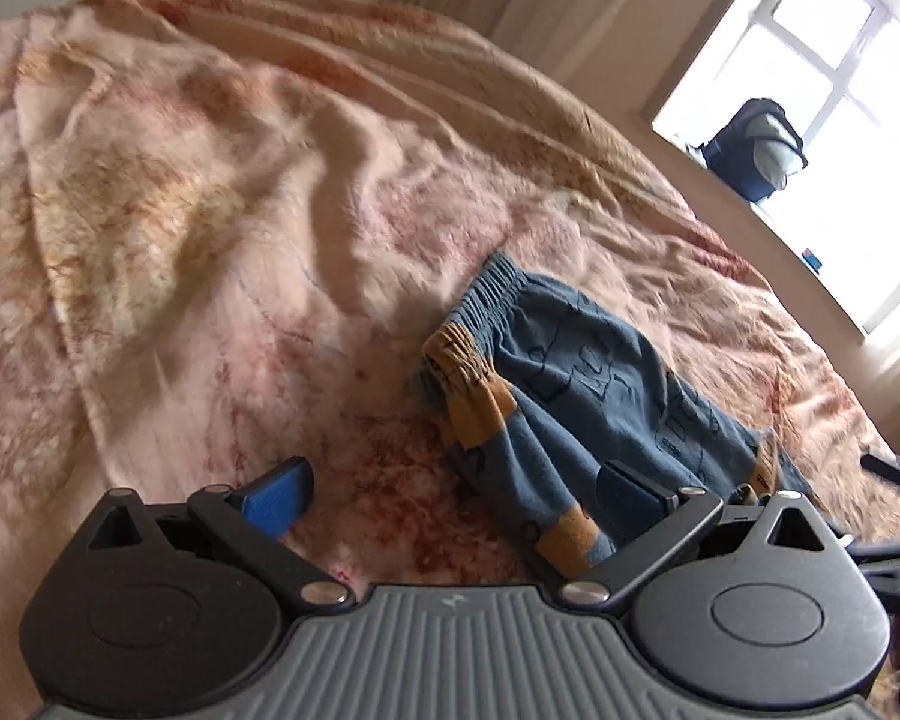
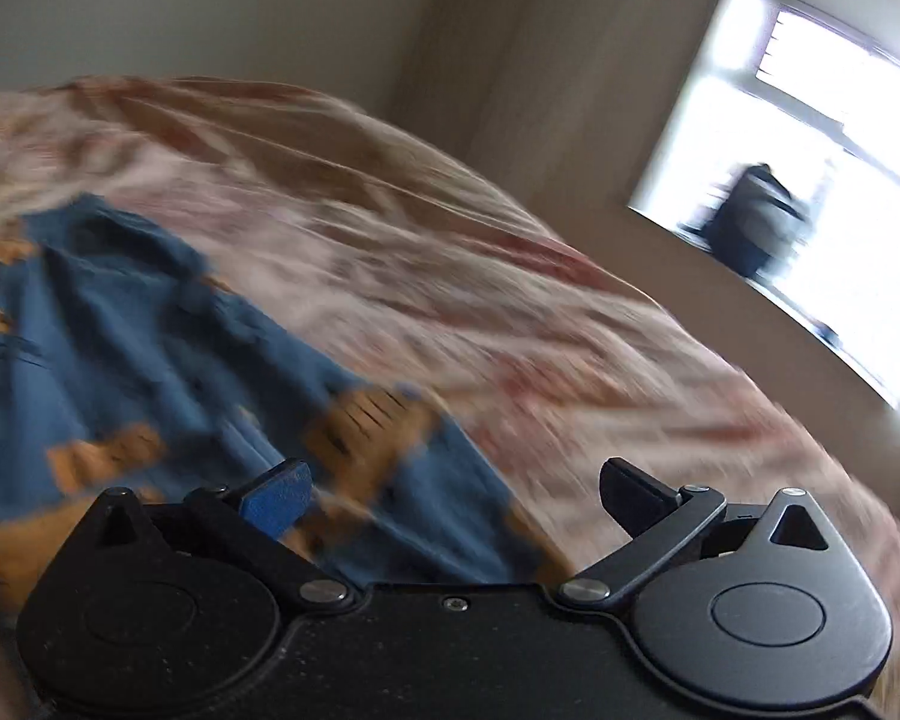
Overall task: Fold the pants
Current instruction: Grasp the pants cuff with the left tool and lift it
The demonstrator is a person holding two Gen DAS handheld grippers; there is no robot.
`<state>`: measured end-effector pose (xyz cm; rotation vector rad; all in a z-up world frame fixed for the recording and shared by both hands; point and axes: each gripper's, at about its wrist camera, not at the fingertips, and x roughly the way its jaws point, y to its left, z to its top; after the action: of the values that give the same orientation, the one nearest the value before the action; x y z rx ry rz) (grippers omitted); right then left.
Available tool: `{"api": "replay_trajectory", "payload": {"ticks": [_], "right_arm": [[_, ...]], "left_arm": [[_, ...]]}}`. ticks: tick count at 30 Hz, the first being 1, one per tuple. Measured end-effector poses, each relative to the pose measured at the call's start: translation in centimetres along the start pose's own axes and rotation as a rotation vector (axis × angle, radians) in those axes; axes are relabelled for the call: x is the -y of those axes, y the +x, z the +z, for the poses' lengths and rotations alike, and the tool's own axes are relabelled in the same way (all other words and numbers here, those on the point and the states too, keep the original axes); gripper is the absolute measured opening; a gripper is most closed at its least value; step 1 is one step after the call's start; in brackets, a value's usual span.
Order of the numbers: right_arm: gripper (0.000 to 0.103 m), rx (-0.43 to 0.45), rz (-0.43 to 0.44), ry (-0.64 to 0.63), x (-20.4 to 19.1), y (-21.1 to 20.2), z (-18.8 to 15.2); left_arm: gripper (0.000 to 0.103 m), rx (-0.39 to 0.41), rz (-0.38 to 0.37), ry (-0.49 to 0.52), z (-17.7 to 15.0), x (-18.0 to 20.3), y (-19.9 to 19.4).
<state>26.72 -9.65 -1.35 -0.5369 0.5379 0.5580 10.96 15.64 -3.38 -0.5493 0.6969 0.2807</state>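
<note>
Both the left gripper [image 1: 456,492] and right gripper [image 2: 456,489] gape wide, empty, over the blue pants [image 1: 576,372]; the blurred right view probably means grab the hem squarely.

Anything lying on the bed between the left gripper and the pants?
Nothing: in the left wrist view only bare pink blanket lies between the open left gripper and the blue pants.

A big pink and tan blanket [image 1: 222,228] lies all wrinkled over the bed. A bright window [image 1: 828,78] is on the far wall. A dark blue bag [image 1: 750,150] sits on the window sill [image 1: 798,252].
</note>
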Motion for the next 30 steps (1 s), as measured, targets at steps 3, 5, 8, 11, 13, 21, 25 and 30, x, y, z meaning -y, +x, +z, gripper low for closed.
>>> {"api": "replay_trajectory", "payload": {"ticks": [3,5,8,11,13,21,25,30], "right_arm": [[0.102,-0.110,0.188,-0.060,0.9,1.6,5.1],[0.102,-0.201,0.314,-0.049,1.4,3.8,9.0],[0.102,-0.264,0.476,-0.013,0.8,7.2,13.7],[0.095,-0.313,0.580,-0.015,-1.0,11.3,15.6],[0.086,-0.350,0.594,-0.028,-2.6,13.3,15.4],[0.094,-0.329,0.504,-0.025,-3.4,14.8,11.8],[0.096,-0.295,0.488,0.024,-2.3,14.4,11.2],[0.096,-0.179,0.343,0.106,0.3,10.7,10.4]], "left_arm": [[0.103,0.031,-0.007,-0.002,-0.4,-0.2,0.0],[0.103,0.039,-0.014,-0.028,-0.2,-0.4,-0.1],[0.103,0.063,-0.047,-0.077,0.2,-1.0,-0.3],[0.103,0.100,-0.081,-0.124,0.4,-1.8,-0.5],[0.103,0.114,-0.117,-0.152,0.4,-2.4,-0.4],[0.102,0.081,-0.295,-0.256,1.3,-3.8,1.4],[0.097,0.089,-0.335,-0.302,1.5,-4.5,2.1],[0.078,0.047,-0.315,-0.305,1.6,-4.5,3.2]]}}
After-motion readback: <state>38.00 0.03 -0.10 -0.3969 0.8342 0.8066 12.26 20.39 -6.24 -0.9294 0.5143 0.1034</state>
